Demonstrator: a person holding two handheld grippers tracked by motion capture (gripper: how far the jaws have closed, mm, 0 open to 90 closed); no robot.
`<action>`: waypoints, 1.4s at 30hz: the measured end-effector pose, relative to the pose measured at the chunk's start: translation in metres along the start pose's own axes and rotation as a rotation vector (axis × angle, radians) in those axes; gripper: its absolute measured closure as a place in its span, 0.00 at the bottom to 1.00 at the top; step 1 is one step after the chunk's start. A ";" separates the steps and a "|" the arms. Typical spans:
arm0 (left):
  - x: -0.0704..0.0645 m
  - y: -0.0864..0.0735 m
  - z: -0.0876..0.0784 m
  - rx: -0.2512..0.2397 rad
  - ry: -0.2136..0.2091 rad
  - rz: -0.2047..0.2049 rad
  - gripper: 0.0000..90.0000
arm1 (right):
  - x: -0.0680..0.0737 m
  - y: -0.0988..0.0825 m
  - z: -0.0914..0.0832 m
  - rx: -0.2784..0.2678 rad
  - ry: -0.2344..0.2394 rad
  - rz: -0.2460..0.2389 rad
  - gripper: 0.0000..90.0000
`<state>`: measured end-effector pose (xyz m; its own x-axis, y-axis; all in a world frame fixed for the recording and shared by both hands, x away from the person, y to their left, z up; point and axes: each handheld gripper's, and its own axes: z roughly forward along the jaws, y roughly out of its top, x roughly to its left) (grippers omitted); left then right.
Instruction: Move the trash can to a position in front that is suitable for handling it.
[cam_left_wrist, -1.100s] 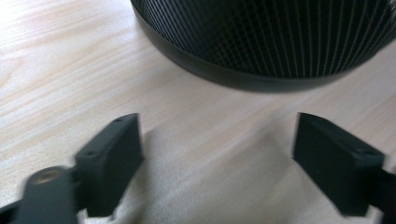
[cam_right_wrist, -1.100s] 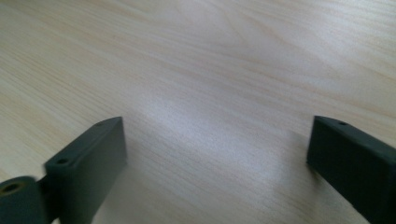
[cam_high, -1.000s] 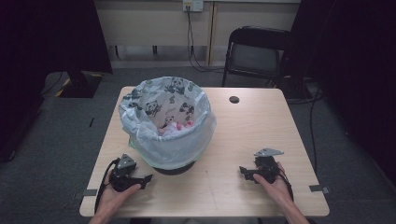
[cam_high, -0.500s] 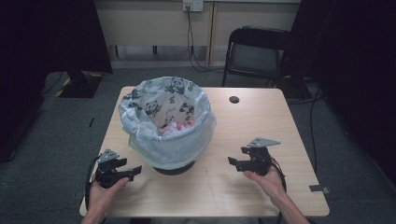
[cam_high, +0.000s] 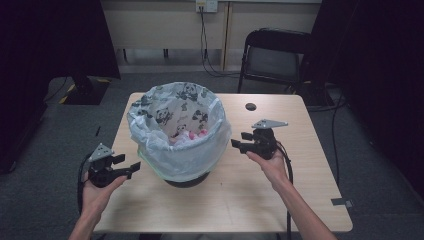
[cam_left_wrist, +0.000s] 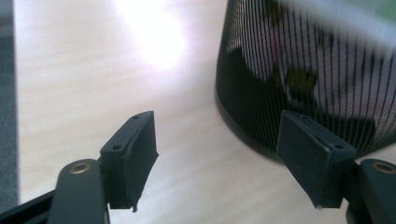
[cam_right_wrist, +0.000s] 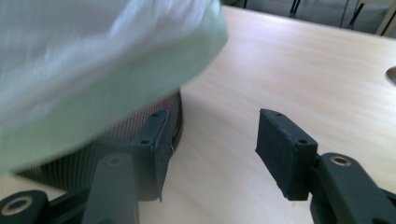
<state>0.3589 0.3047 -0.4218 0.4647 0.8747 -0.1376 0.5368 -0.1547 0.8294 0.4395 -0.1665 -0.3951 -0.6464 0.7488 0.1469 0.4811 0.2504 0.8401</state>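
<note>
In the high view the left tool (cam_high: 131, 168) is hovering at the lower left of the frame, its jaws standing apart with nothing between them; they have just been closing a little. In the left gripper view the two black pads (cam_left_wrist: 135, 156) are framing bare counter (cam_left_wrist: 93, 70), with the black mesh bin (cam_left_wrist: 299, 84) filling the upper right. The right tool (cam_high: 237, 140) is sitting right of centre in the high view, jaws also apart and empty after narrowing just now, tips pointing at the bin's side. In the right gripper view the left pad (cam_right_wrist: 154, 149) is lying just beside the bin's base. The panda-print bag (cam_high: 175, 125) is lining the bin at the centre of the counter, folded over its rim, between both tools.
</note>
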 end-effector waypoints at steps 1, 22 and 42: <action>0.001 0.004 -0.001 -0.008 -0.002 -0.008 0.32 | -0.001 0.006 0.001 -0.010 0.003 0.009 0.49; 0.008 0.061 0.019 -0.141 -0.020 -0.001 0.30 | 0.006 0.051 0.037 -0.076 -0.024 0.033 0.37; -0.014 0.053 0.015 -0.175 -0.076 0.050 0.49 | 0.016 0.043 0.019 -0.085 0.026 -0.001 0.48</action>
<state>0.3914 0.2769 -0.3840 0.5428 0.8299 -0.1291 0.3842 -0.1087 0.9168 0.4613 -0.1324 -0.3671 -0.6624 0.7322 0.1584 0.4290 0.1976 0.8814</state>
